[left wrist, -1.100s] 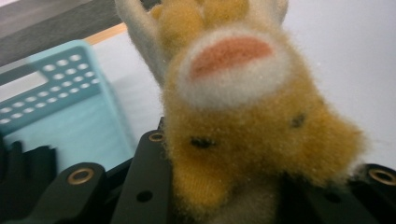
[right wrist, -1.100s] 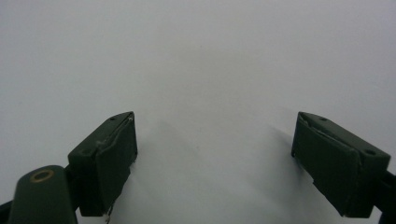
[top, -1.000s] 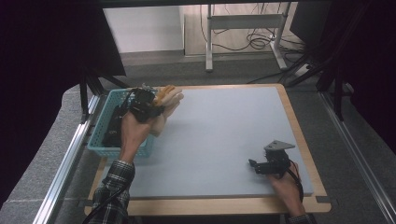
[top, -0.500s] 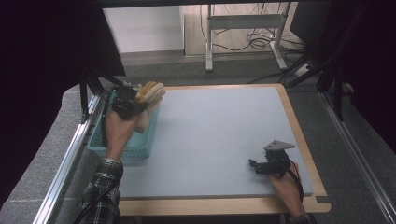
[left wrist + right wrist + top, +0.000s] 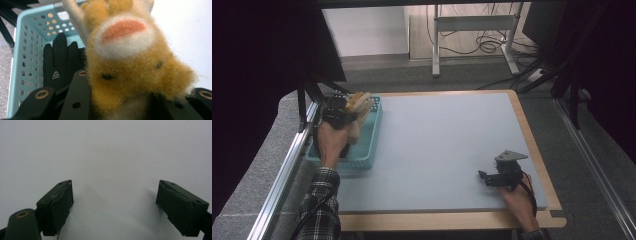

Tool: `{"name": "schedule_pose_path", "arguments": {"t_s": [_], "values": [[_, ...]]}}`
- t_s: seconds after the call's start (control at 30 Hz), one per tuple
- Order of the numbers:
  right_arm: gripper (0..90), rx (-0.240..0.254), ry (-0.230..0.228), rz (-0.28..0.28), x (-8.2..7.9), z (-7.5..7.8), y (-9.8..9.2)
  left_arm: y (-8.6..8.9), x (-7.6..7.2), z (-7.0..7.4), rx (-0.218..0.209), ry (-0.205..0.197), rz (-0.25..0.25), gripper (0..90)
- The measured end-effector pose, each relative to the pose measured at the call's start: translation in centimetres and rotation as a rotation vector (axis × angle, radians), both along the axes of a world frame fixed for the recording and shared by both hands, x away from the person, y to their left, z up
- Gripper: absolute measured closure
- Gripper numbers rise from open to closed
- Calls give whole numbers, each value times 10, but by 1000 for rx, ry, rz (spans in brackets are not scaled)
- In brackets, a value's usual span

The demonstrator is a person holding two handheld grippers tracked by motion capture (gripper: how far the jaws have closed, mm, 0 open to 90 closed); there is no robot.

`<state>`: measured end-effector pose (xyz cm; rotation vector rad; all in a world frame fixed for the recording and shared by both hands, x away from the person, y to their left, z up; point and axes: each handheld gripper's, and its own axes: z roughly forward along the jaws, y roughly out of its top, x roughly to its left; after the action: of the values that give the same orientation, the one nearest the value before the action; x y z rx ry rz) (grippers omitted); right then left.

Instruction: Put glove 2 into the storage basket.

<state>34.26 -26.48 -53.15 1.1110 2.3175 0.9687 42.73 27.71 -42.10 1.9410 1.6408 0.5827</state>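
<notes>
A basket sat at the left edge of the worktop. The left claw hung over the basket's far end, clamped on a plush toy, with a glove lying inside the basket beneath it. The right claw rested near the worktop's front right corner, well apart from the basket.

Wooden-edged table with a pale grey top. A perforated turquoise plastic basket sits on its left edge. Right gripper rests well apart from the basket.
</notes>
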Motion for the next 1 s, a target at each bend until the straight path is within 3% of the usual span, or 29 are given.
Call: {"name": "schedule_pose_path", "arguments": {"t_s": [0.33, 0.67, 0.8, 1.0], "values": [[138, 1, 0, -1, 0, 0, 0, 7, 14, -24, -12, 59, 26, 697], [138, 0, -1, 0, 0, 0, 0, -5, 34, -48, -8, 125, 6, 680], [138, 1, 0, -1, 0, 0, 0, -12, 42, -55, 7, 157, -3, 661], [138, 1, 0, -1, 0, 0, 0, -19, 49, -60, 84, 192, -19, 612]]}}
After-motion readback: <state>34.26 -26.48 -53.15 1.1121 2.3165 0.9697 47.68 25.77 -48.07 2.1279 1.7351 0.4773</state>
